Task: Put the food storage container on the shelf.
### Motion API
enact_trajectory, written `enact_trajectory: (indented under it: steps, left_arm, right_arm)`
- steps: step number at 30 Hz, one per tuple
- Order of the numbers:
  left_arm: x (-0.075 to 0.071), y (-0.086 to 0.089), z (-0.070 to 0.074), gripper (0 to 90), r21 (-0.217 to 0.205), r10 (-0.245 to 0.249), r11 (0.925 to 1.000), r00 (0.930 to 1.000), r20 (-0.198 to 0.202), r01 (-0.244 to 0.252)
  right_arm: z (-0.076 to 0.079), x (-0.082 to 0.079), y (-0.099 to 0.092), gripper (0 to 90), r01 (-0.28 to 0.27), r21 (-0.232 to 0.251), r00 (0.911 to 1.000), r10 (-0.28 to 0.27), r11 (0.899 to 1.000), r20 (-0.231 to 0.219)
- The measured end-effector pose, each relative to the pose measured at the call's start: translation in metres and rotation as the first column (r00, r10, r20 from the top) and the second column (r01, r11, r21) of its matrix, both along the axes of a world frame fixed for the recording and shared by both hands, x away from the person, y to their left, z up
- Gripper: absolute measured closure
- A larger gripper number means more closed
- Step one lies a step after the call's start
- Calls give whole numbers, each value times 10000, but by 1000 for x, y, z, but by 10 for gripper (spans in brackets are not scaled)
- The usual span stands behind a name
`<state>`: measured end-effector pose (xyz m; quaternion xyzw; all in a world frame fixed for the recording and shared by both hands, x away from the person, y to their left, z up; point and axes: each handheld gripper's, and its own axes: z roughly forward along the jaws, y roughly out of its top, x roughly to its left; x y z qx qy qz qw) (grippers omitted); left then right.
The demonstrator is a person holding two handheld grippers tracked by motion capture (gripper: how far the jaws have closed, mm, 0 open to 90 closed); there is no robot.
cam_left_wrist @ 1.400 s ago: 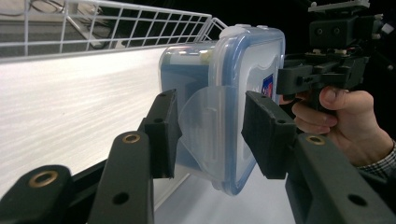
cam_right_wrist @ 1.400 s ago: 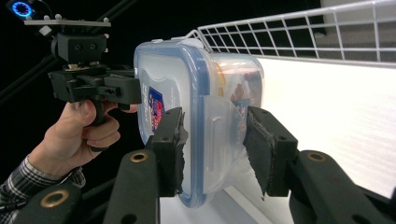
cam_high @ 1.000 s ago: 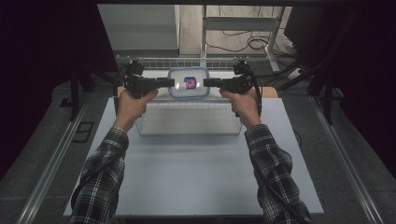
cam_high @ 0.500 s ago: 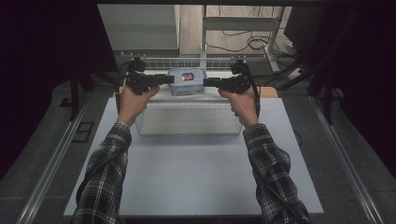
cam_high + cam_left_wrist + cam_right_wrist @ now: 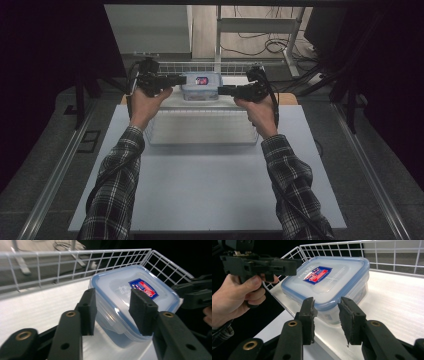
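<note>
A clear food container (image 5: 201, 82) with a blue-rimmed lid and a red and blue label rests on the white floor of a wire basket (image 5: 165, 66) at the table's far edge. My left gripper (image 5: 184, 80) comes at it from the left. Its jaws have just been closing, and one corner of the container (image 5: 117, 287) sits between its pads (image 5: 87, 307). From the right, my right gripper (image 5: 221, 91) has its jaws narrowed slightly further onto the opposite corner of the container (image 5: 337, 275), which fills the gap between its pads (image 5: 308, 315).
The basket's white wire wall (image 5: 50, 262) rises close behind and beside the container. A translucent plastic tub (image 5: 200, 127) stands on the table just in front of the basket, under both hands. The pale tabletop (image 5: 210, 190) stretches toward the person.
The container has shifted slightly away from the person and lies flatter, its lid no longer tipped toward the camera. Both hands are almost where they were.
</note>
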<state>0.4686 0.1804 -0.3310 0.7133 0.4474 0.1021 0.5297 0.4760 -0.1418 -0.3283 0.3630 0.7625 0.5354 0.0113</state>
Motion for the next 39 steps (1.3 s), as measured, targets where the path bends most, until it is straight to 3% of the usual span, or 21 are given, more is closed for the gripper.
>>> enact_trajectory:
  steps: [4,7,9,11,18,30,39]
  left_arm:
    - [-12,4,5,659,70,-44,10000,9991,414,41]
    - [-23,3,4,695,700,-202,9974,9983,552,163]
    - [-29,4,2,683,642,-266,9977,9973,688,222]
    - [-33,6,-1,645,385,-368,9987,9968,710,341]
    - [-45,7,-13,485,136,-478,9988,9957,791,469]
    - [-71,-2,-28,235,206,-1044,9945,9876,1169,1027]
    - [-90,-11,-42,170,554,-1364,9900,9815,1347,1300]
  right_arm:
    - [-1,-3,-2,670,1,-210,9996,5,9998,265]
    - [-4,-7,-3,675,-2,-211,9993,10,9998,369]
    - [-6,-11,-2,672,-83,-200,9987,93,9998,500]
    - [-8,-16,-1,639,-186,-255,9980,201,9995,605]
    - [-14,-28,5,528,-255,-823,9948,334,9963,959]
    - [-22,-46,4,378,-406,-870,9904,516,9954,1285]
    - [-29,-60,4,270,-460,-988,9863,609,9940,1532]
